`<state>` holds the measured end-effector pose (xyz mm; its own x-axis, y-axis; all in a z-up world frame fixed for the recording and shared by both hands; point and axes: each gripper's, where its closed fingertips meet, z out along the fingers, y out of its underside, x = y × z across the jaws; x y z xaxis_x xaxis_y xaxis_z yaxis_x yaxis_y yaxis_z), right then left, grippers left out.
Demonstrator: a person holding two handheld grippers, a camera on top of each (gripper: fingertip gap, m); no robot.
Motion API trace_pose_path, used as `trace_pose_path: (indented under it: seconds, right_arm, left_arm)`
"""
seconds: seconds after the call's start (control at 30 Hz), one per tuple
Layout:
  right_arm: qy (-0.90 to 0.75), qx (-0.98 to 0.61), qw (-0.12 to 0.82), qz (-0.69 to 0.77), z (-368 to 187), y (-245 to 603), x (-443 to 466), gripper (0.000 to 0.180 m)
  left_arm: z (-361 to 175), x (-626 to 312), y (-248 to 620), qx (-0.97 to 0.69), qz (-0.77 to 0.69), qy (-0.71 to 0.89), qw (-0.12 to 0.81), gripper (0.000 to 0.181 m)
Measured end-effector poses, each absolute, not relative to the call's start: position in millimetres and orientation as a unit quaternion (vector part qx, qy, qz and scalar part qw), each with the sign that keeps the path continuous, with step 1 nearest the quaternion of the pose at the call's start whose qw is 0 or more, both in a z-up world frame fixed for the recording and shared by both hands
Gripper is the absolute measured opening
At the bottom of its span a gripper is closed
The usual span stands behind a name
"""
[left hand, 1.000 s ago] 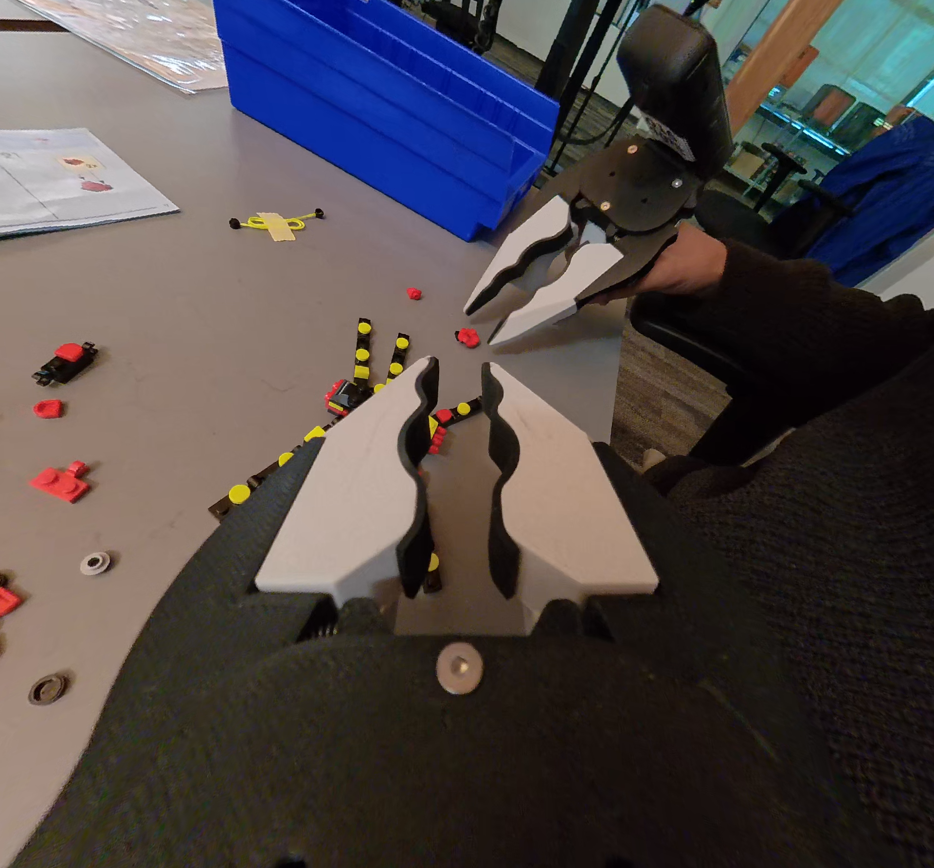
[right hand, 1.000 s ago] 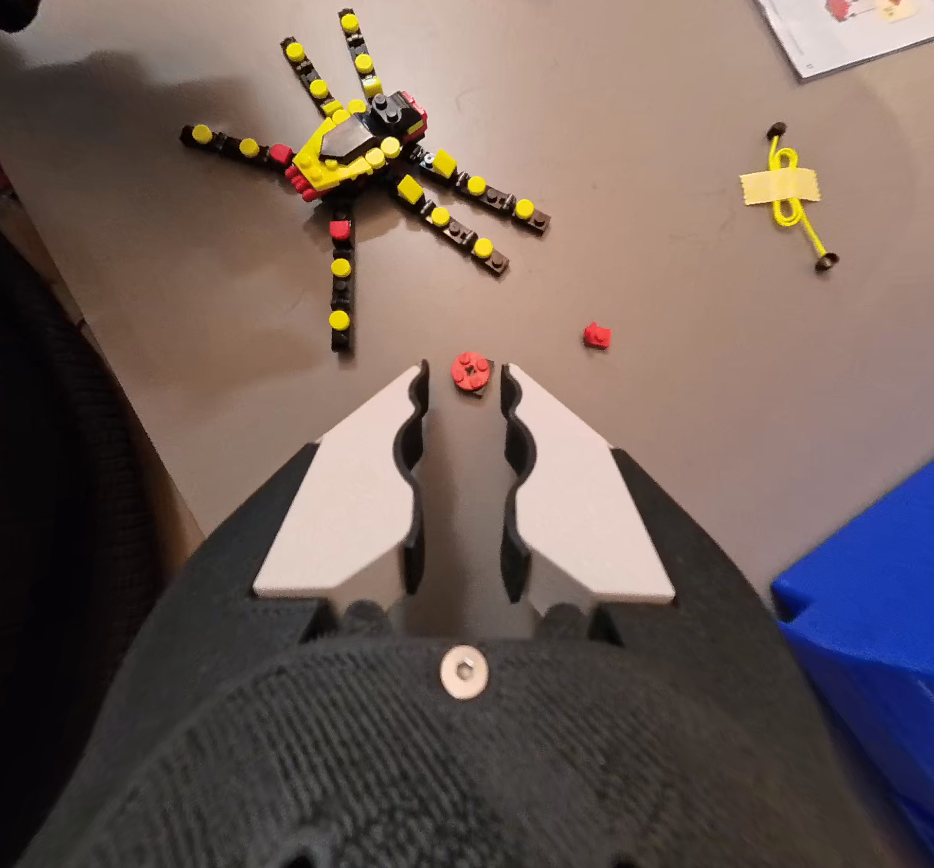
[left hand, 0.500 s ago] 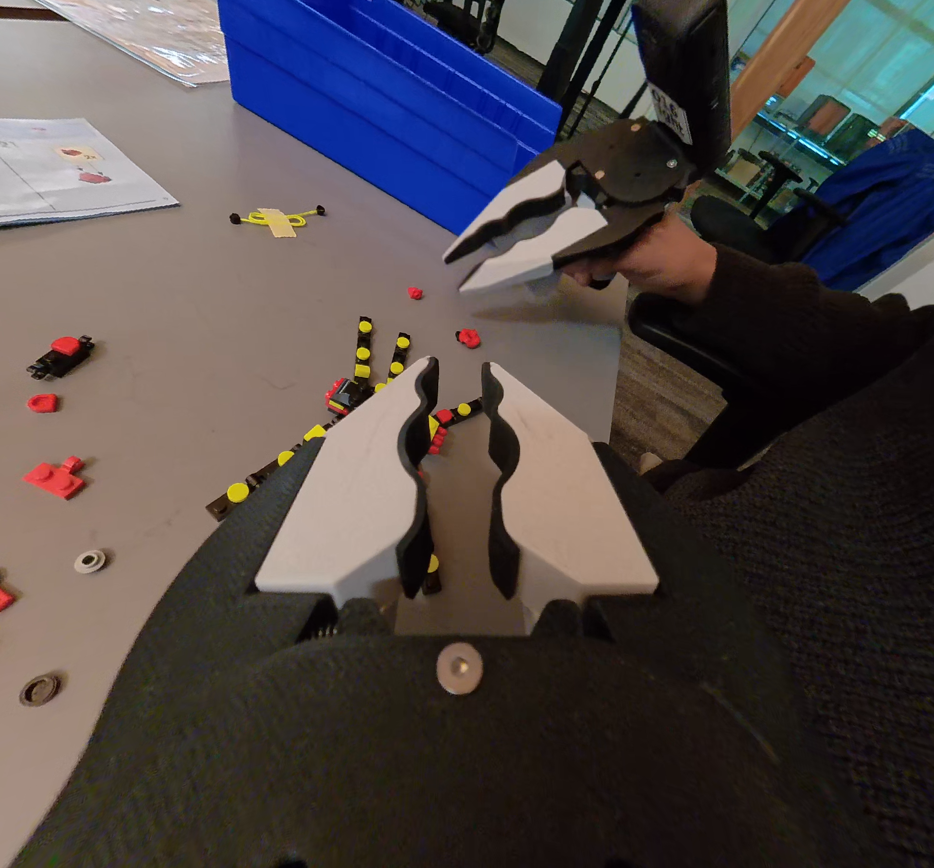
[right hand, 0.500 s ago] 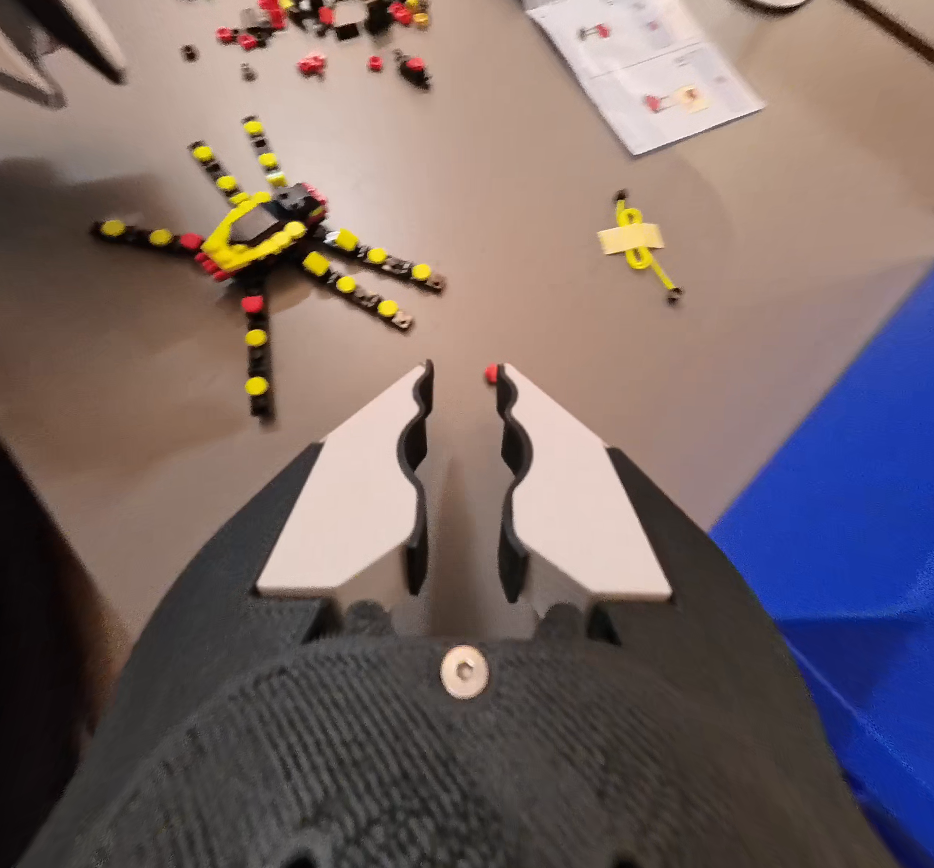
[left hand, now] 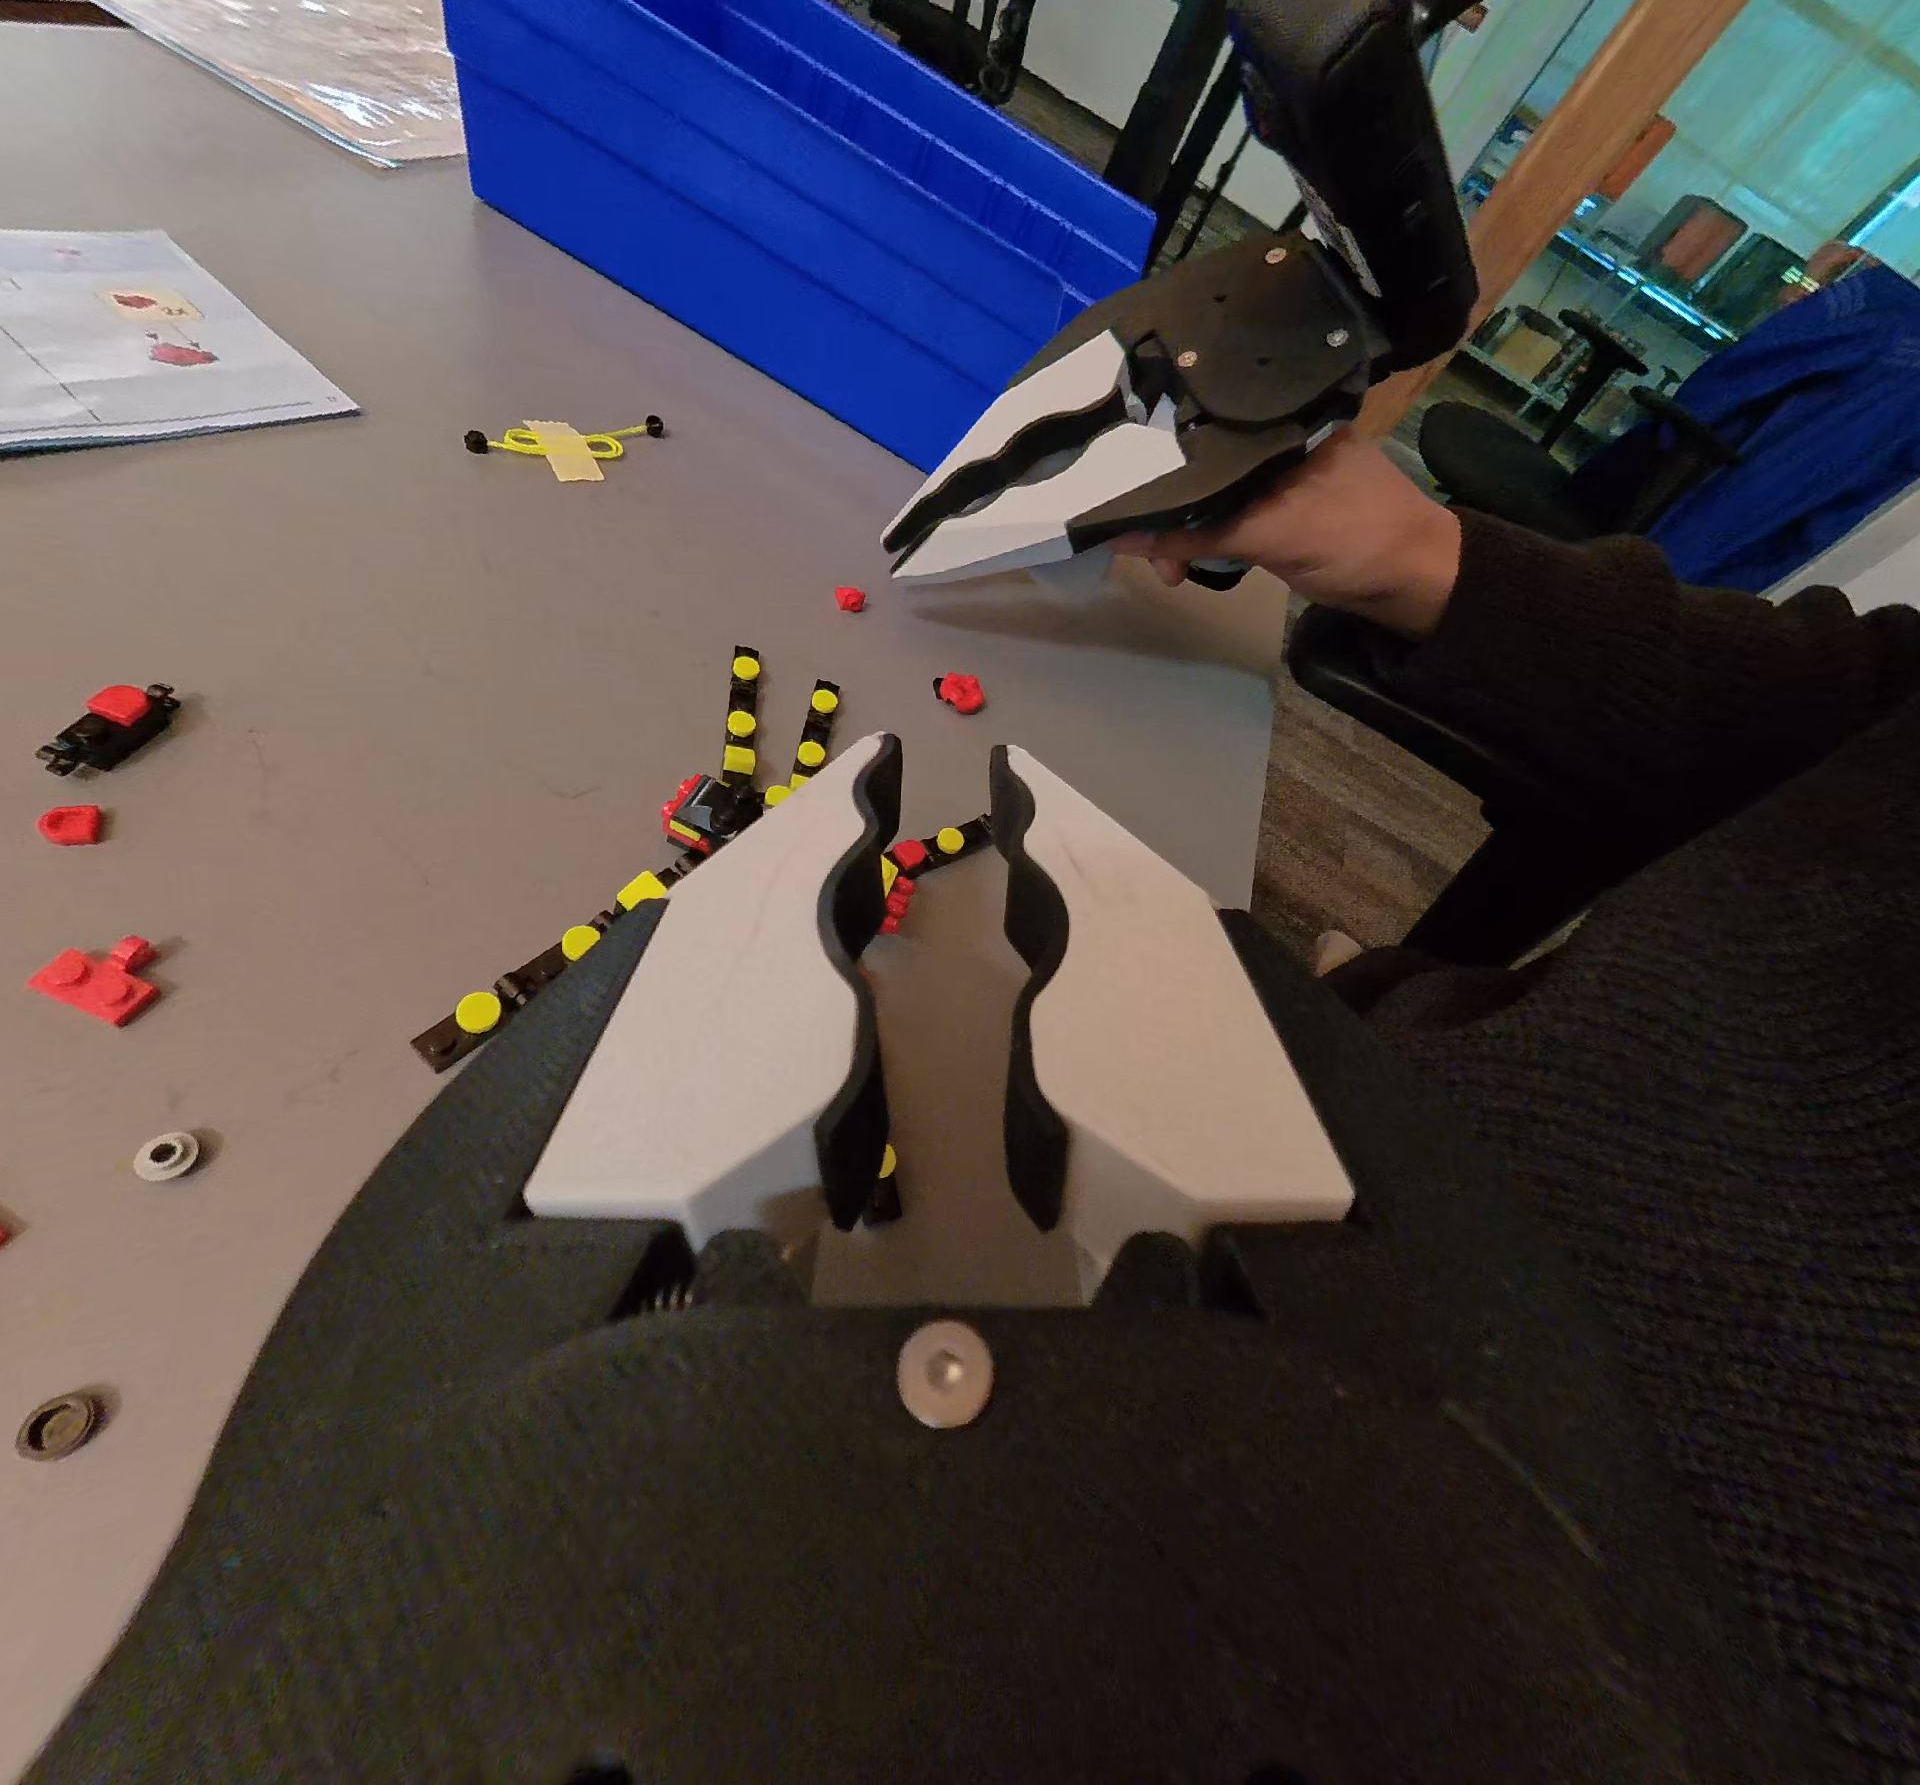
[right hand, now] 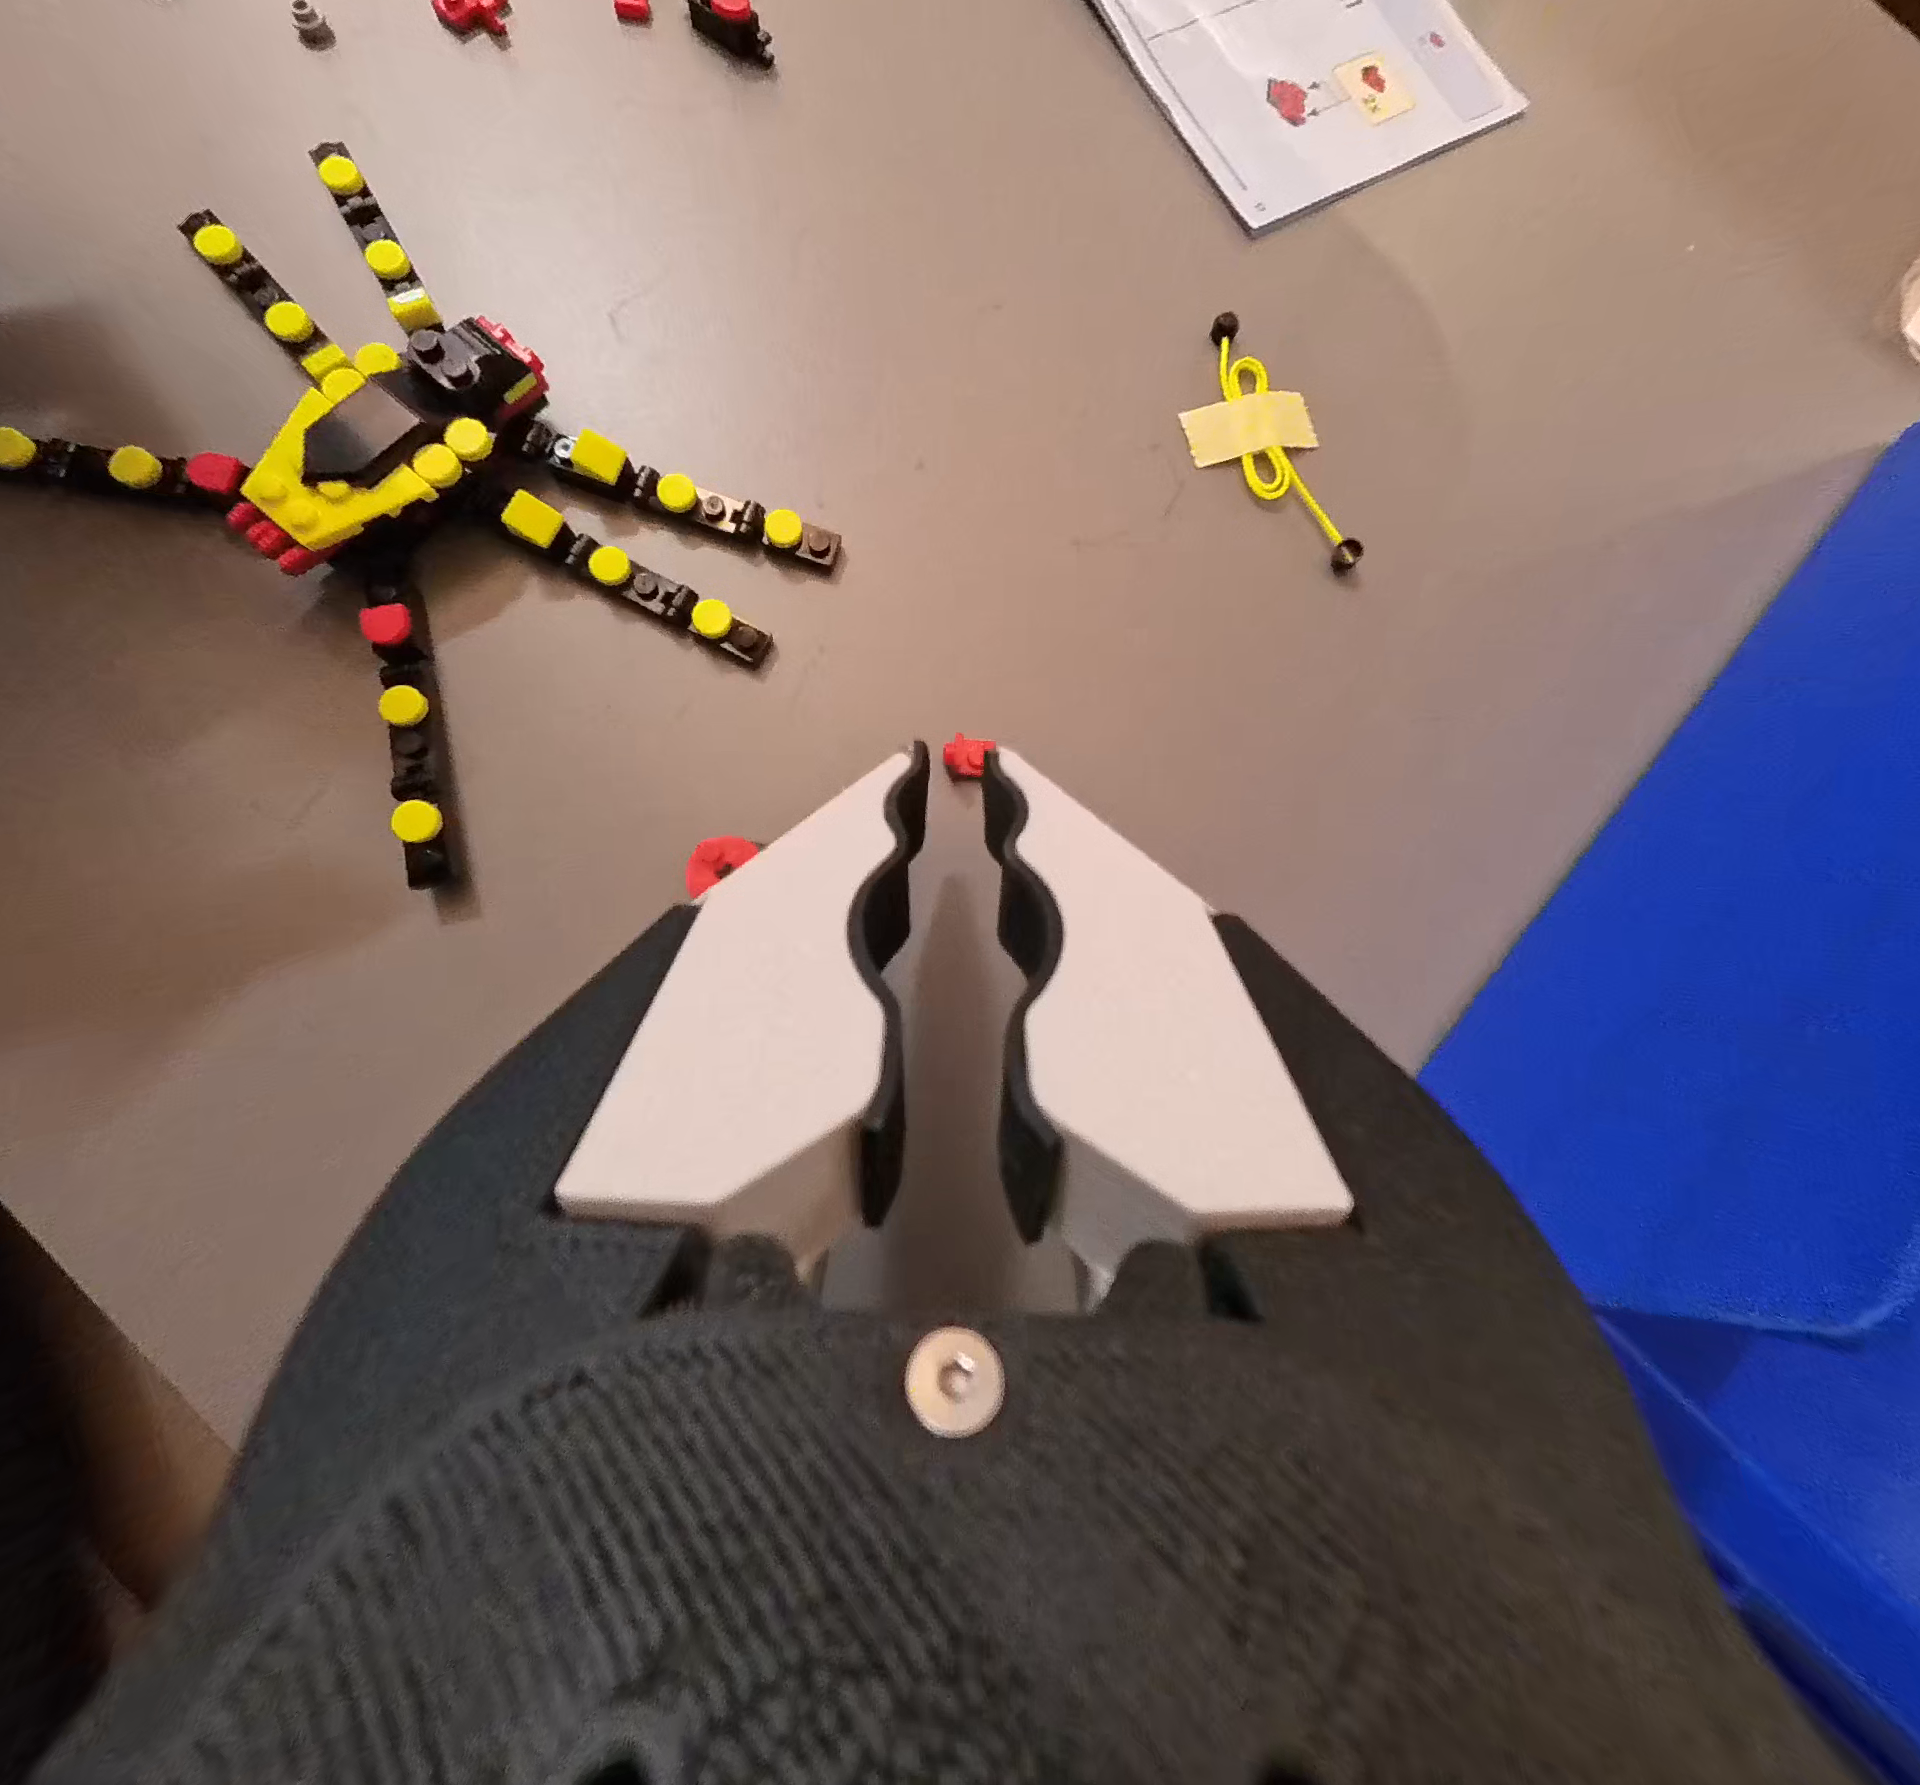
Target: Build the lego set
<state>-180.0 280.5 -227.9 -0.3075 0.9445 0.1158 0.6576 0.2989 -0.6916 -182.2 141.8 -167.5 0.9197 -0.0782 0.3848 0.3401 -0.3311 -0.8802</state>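
Red, the small lego piece (right hand: 966,756) lies on the grey counter (right hand: 1039,488) just ahead of the right gripper (right hand: 951,761), whose jaws stand slightly apart. Advice: straddle the piece squarely before closing. Left gripper (left hand: 943,759) hovers spread above the black-and-yellow spider-shaped lego model (right hand: 395,447).

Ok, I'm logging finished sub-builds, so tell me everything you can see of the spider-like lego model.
The spider-like lego model lies flat on the grey table, apart from both claws. It looks like glossy plastic: a yellow wedge body around a black sloped panel, red pieces at one end, a black studded block behind. Six thin black legs splay outward, dotted with yellow round tiles; two carry a red piece. Nothing grips it.
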Motion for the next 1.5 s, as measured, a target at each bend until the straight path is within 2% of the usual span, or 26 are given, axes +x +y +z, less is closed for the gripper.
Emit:
trace_pose_path:
  seconds: [0.47, 0.63, 0.9, 1.03, 1.5]
  right_arm:
    - [-0.772, -0.538, 0.224, 0.254, -246, 277, -187, 0.006]
    - [-0.775, -0.524, 0.23, 0.267, -235, 275, -184, 0.001]
    - [-0.863, -0.367, 0.172, 0.301, -220, 230, -129, 0.001]
    - [-0.857, -0.383, 0.128, 0.32, -231, 220, -125, 0.001]
    - [-0.859, -0.406, 0.129, 0.283, -246, 225, -126, 0.002]
  left_arm:
    - [-169, -183, 142, -0.796, -0.184, -0.083, 0.57, 0.014]
    - [-169, -183, 142, -0.796, -0.184, -0.082, 0.571, 0.014]
    - [-172, -184, 143, -0.798, -0.181, -0.082, 0.569, 0.014]
    - [-172, -181, 146, -0.799, -0.182, -0.081, 0.567, 0.014]
    - [-179, -177, 151, -0.808, -0.176, -0.078, 0.557, 0.014]
